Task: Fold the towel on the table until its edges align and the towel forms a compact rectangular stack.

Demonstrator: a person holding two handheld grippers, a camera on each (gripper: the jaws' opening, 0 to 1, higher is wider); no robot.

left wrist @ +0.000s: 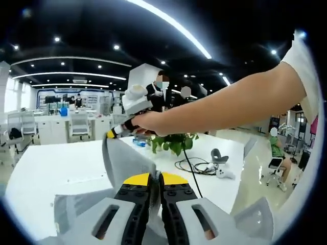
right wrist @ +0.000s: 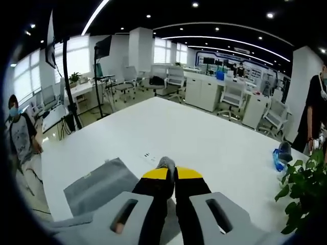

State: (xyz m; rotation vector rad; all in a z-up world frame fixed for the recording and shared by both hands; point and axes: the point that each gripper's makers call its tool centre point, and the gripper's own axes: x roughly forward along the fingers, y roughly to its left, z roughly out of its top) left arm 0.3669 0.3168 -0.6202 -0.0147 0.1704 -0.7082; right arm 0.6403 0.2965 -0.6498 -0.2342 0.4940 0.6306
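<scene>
In the left gripper view my left gripper [left wrist: 154, 178] has its 2 yellow-tipped jaws pressed together on a fold of the grey towel [left wrist: 125, 161], which rises in a peak from the jaws toward my right gripper [left wrist: 113, 133]; that one, held in my hand [left wrist: 148, 122], pinches the towel's upper corner well above the white table [left wrist: 56, 168]. More of the cloth drapes down on either side of my left jaws. Beyond the towel on the table sit a green plant [left wrist: 173, 142], a black cable [left wrist: 196, 166] and a small white device [left wrist: 220, 164]. In the right gripper view my right gripper [right wrist: 171, 174] is likewise closed, with a grey nub of towel [right wrist: 164, 163] gripped between the tips, and the rest of the cloth hangs to the left, its lower part lying flat on the table [right wrist: 204, 138] near the edge. The plant [right wrist: 301, 189] stands at the far right with a blue object [right wrist: 280, 155] just beside it
</scene>
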